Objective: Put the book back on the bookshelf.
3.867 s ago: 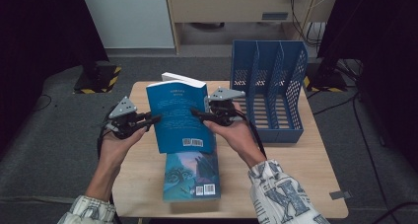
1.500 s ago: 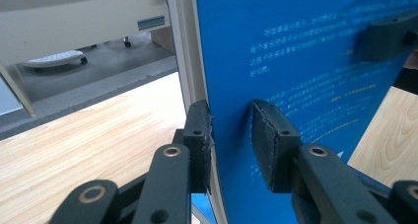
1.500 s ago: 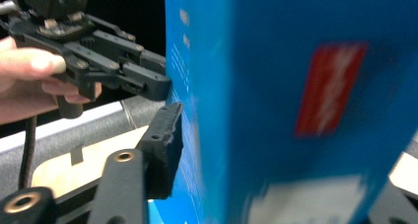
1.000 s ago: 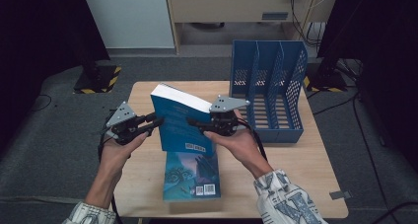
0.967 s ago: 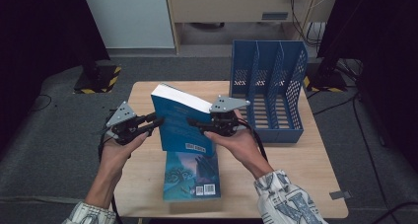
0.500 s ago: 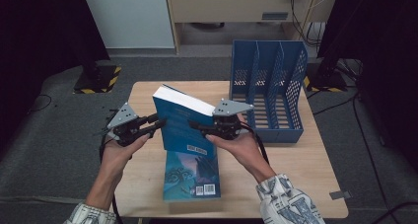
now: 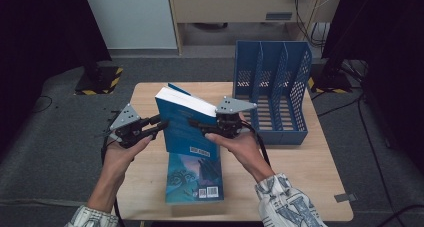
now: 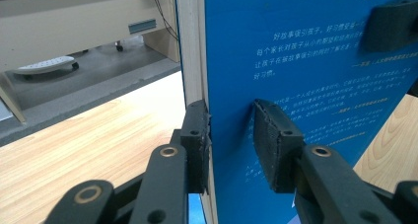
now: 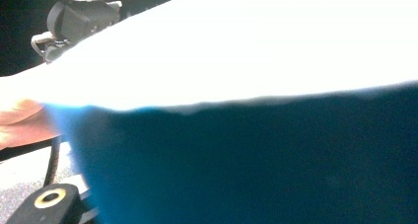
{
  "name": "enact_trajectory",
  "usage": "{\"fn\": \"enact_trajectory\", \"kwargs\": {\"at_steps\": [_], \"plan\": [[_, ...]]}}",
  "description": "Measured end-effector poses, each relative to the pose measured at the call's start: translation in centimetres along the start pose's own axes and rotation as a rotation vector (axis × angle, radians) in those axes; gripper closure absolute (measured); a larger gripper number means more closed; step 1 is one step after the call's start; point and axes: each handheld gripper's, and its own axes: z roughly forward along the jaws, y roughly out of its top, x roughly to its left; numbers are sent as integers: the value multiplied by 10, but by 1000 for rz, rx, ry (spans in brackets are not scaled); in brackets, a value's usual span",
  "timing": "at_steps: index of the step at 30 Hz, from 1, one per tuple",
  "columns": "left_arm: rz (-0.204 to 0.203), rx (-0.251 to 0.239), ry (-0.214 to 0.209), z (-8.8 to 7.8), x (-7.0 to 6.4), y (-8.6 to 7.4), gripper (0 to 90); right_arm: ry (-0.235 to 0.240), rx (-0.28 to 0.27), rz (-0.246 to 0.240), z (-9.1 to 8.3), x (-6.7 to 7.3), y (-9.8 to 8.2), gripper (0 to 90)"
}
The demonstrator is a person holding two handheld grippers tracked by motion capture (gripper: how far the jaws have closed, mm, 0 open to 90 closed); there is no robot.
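A thick blue book [image 7: 184, 129] is held tilted up off the table, its white page edge [image 7: 187, 101] on top. My left gripper [image 7: 161, 126] is shut on its left edge; in the left gripper view [image 8: 231, 135] one pad lies on the pages and the other on the printed blue cover [image 8: 305, 61]. My right gripper [image 7: 194, 123] clamps the right side, and its jaws have just been opening a little with the book still between them. Up close, the book's pages [image 9: 246, 46] and cover [image 9: 271, 160] hide the right pads. A second blue book [image 7: 195, 179] lies flat beneath.
A blue slotted file rack [image 7: 272, 87] stands at the table's back right, close to my right hand. Bare wooden tabletop [image 7: 300, 177] lies to the right and front. Dark floor, cables and a cabinet surround the table.
The held book has tipped up more steeply since the earliest frame, so its page edge now faces up. Both hands have stayed where they were.
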Motion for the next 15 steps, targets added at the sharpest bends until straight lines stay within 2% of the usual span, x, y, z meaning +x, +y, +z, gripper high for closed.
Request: {"fn": "enact_trajectory", "kwargs": {"at_steps": [12, 15], "plan": [[-14, -5, -5, 2, 1, 0, 663, -6, -14, -20, -1, -1, -2, 592], [-33, -1, -13, 4, 1, -2, 608, -13, -15, -30, -1, -1, -1, 601]]}}
